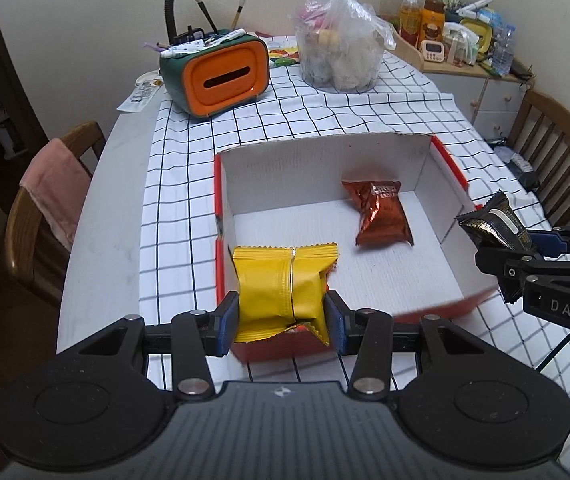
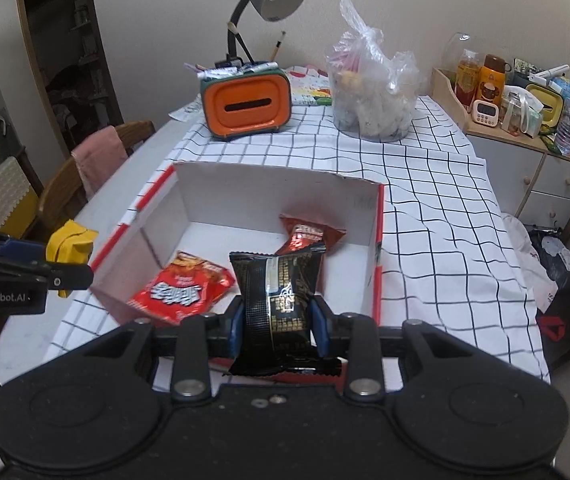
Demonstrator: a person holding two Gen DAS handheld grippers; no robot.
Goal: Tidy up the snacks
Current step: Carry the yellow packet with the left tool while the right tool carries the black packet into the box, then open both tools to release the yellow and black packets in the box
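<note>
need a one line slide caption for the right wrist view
Right hand-held gripper holds a black snack packet above an open box containing two red packets.

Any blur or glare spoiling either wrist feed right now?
Left wrist: near rim of the cardboard box smeared by motion blur, copper snack packet glinting. Right wrist: red snack packet slightly soft, black snack packet sharp. Both show fisheye bending of the checked tablecloth.

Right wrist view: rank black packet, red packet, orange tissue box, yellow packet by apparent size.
1. Black packet, though it sits in the right tongs right at the lens, so inflated.
2./3. Orange tissue box and red packet: too alike to split.
4. Yellow packet, partly hidden by the left tongs.
</note>
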